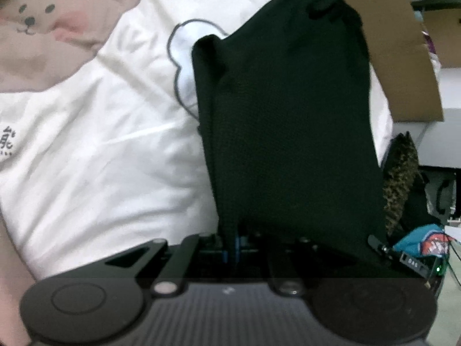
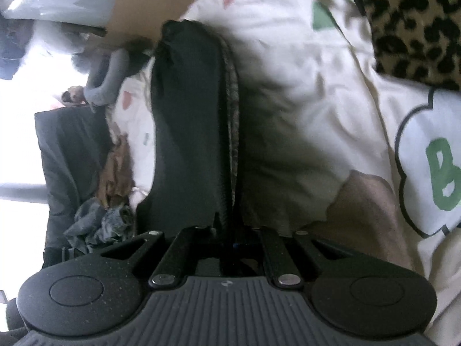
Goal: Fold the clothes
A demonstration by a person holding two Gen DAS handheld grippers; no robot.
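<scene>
Gripping the black garment [image 1: 288, 115] above the bed [image 1: 100, 158], both the left claw [image 1: 230, 248] and right claw [image 2: 230, 230] were clamped; slippage was judged possible from thin edge holds.

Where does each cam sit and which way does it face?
Left wrist: on the left gripper, looking down its fingers at the black garment on the bedsheet; gripper shut on the cloth.
Right wrist: on the right gripper, looking down, likewise shut on the garment; leopard cloth beyond.
Shared: garment, bedsheet, leopard cloth, cardboard.
</scene>
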